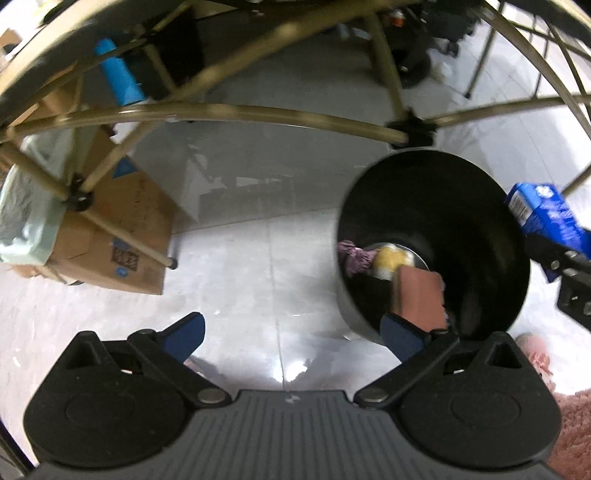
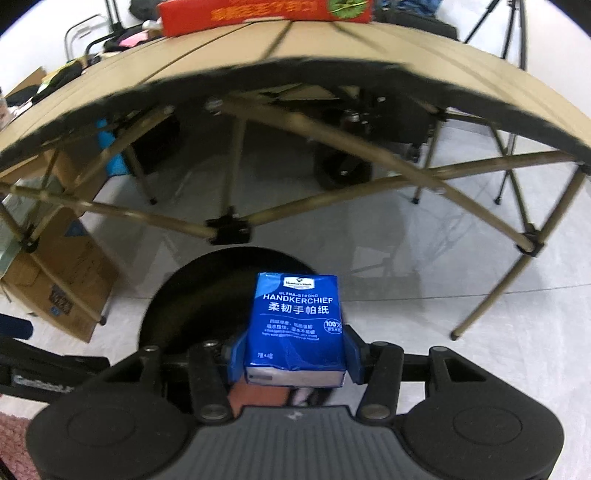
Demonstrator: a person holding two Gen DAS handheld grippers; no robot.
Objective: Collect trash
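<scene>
The right hand-held gripper [image 2: 295,354] pinches a blue handkerchief pack [image 2: 297,328] between its blue pads, one pad pressed on each side, the printed face turned up toward the camera; the pack hangs just at the right side of the rim of a round black trash bin [image 2: 177,295] that stands on the pale tiled floor [image 2: 406,295]; beyond the bin rise the tan crossed legs [image 2: 332,199] of a folding worktop [image 2: 295,48], the bin sitting in front of its near edge; a red box [image 2: 258,13] lies along the far edge of the worktop. The left hand-held gripper [image 1: 291,332] is spread wide with nothing between its blue fingers [image 1: 184,332]; its right finger overlaps the near rim of the trash bin [image 1: 432,240], which already holds a reddish-brown block [image 1: 419,295], a yellow and white item [image 1: 391,260] and a crumpled purple scrap [image 1: 352,254]; the handkerchief pack [image 1: 546,218] shows at the bin's right rim, gripped by the other tool; a cardboard box [image 1: 122,236] with pale plastic beside it stands on the floor under the worktop's left end; a pink fuzzy sleeve or slipper [image 1: 569,424] shows at the lower right, blurred.
</scene>
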